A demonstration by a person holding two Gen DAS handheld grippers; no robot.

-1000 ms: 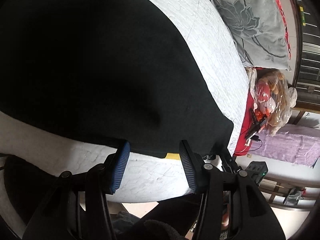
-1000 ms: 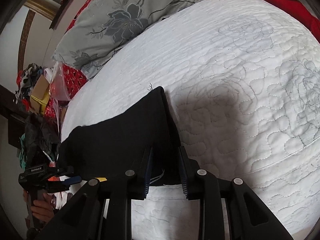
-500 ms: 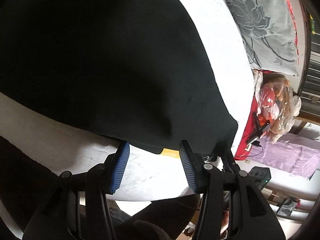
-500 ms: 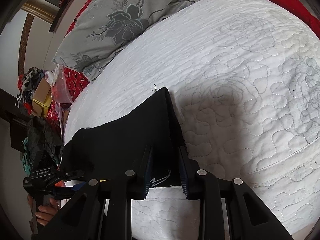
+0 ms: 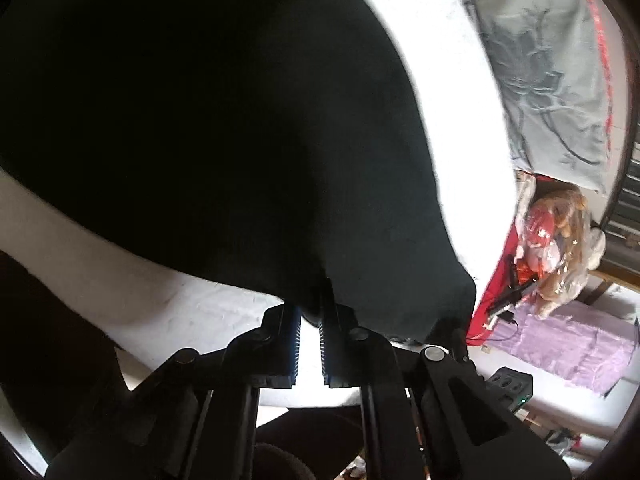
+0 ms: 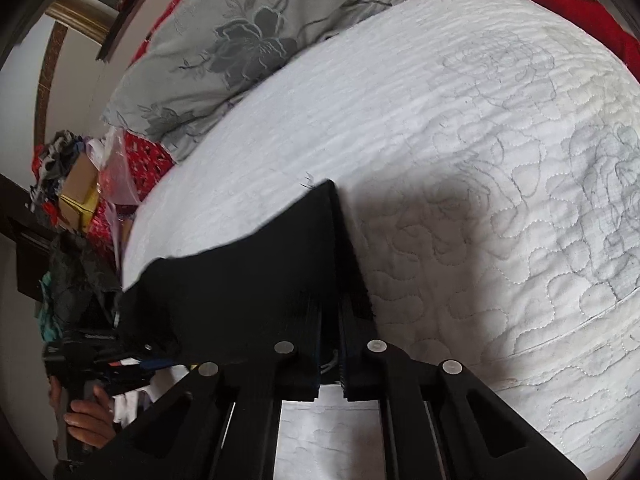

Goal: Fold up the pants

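The black pants [image 5: 208, 128] lie on a white quilted bed [image 5: 452, 128] and fill most of the left wrist view. My left gripper [image 5: 310, 312] is shut on the near edge of the pants, with a fold of cloth pinched between the blue pads. In the right wrist view the pants [image 6: 256, 280] show as a black folded panel on the bed [image 6: 480, 160]. My right gripper [image 6: 330, 312] is shut on their near right corner. The left gripper [image 6: 80, 356] and the hand holding it show at lower left of the right wrist view.
A grey floral pillow [image 6: 248, 40] lies at the head of the bed, also in the left wrist view [image 5: 552, 72]. Red bedding [image 6: 580, 4] sits behind it. Bags and clutter [image 5: 556, 240] stand beside the bed, with a purple cloth [image 5: 568, 344] below.
My left gripper has closed from wide open onto the pants' near edge and moved closer to the cloth. My right gripper has tightened on the pants' corner.
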